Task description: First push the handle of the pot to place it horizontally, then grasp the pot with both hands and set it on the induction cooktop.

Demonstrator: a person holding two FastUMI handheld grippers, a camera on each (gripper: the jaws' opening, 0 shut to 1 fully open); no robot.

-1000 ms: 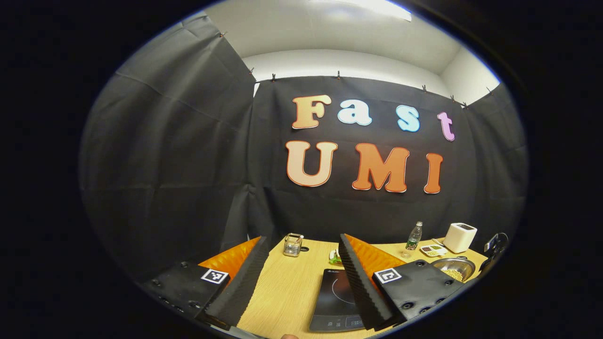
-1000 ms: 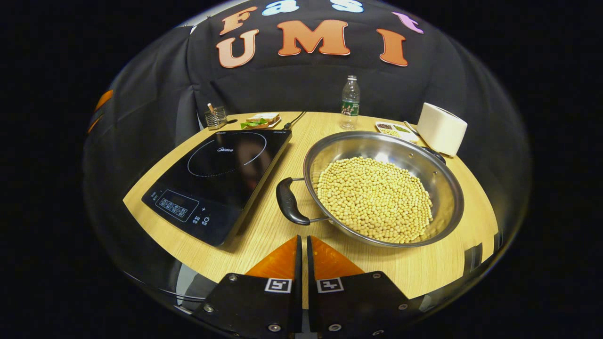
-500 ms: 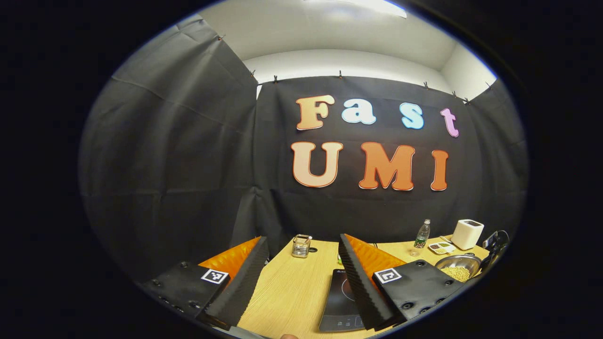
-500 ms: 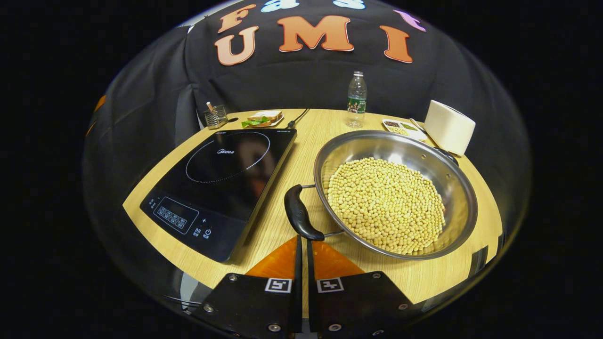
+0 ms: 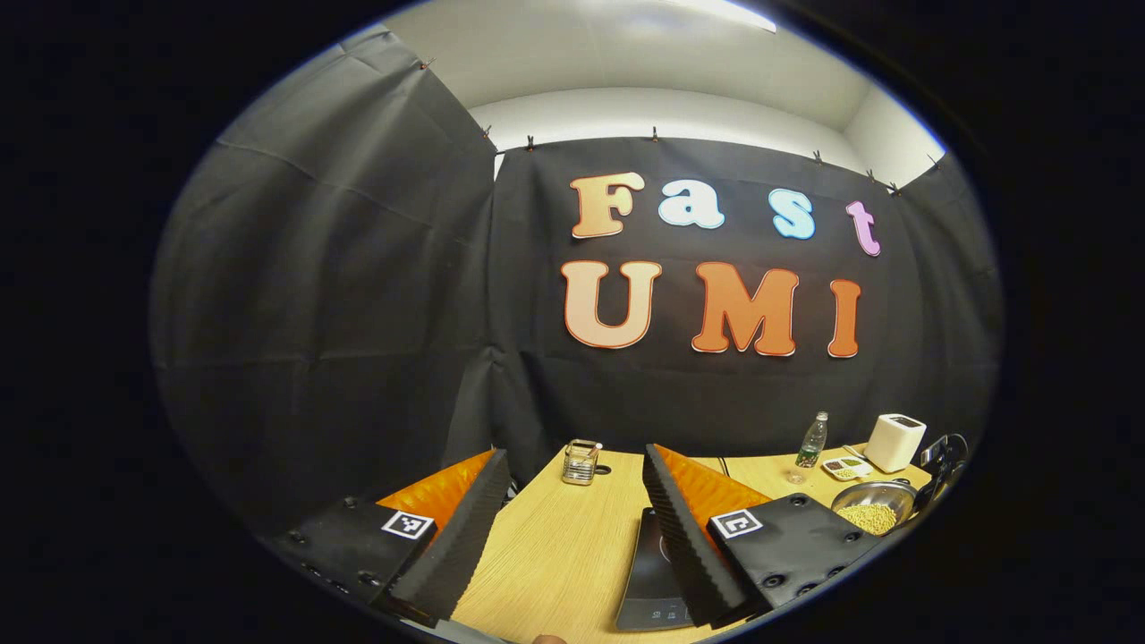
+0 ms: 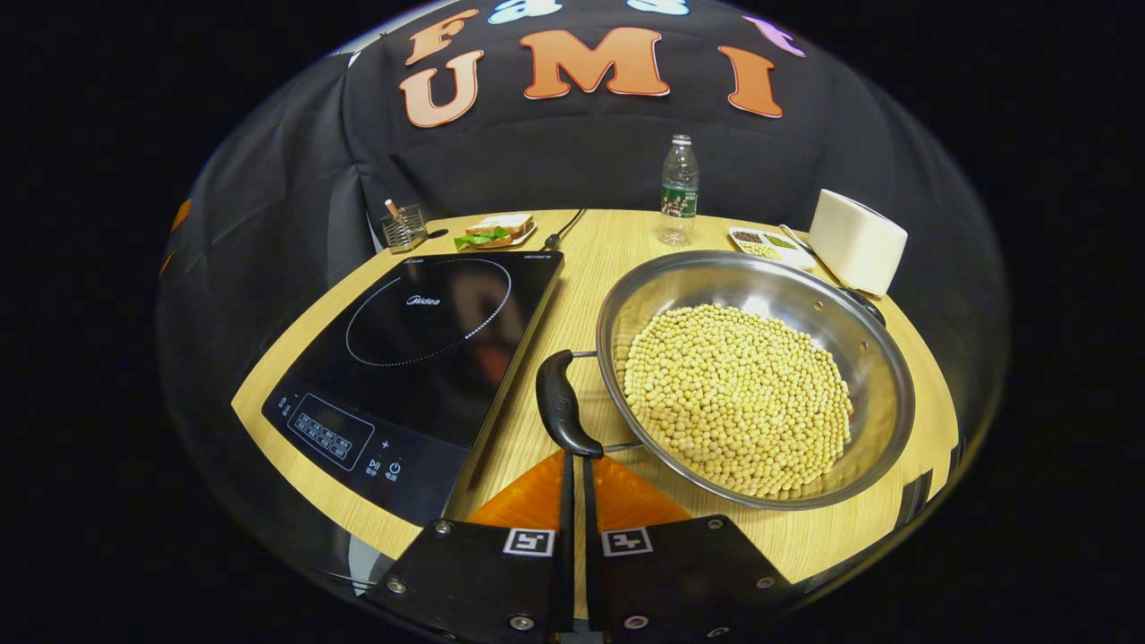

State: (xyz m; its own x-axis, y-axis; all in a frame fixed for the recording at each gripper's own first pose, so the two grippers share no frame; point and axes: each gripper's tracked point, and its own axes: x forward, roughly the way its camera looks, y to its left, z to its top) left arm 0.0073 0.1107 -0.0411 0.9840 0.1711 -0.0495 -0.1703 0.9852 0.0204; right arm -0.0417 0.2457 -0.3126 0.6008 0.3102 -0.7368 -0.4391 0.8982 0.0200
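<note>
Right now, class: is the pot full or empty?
Partly full: pale beans cover the bottom of the pot, with bare steel wall showing above them up to the rim.

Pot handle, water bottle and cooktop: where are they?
pot handle (image 6: 564, 407), right gripper view, middle of the black grip.
water bottle (image 6: 679, 192), right gripper view, its label.
cooktop (image 6: 420, 340), right gripper view, bare glass top.

Table: light wooden table (image 6: 617, 241), across the middle of the right gripper view.
Bottle: clear plastic bottle with a green label (image 6: 679, 190), upright at upper centre by the back edge.
Box: white rounded box (image 6: 857, 241), upper right.
Tray: small white divided tray of grains (image 6: 767, 242), just left of the box.
Holder: clear glass holder with sticks (image 6: 403, 225), upper left.
Sandwich: sandwich with green leaves on a plate (image 6: 494, 231), right of the holder.
Cable: black cable (image 6: 560, 230), beside the plate.
</note>
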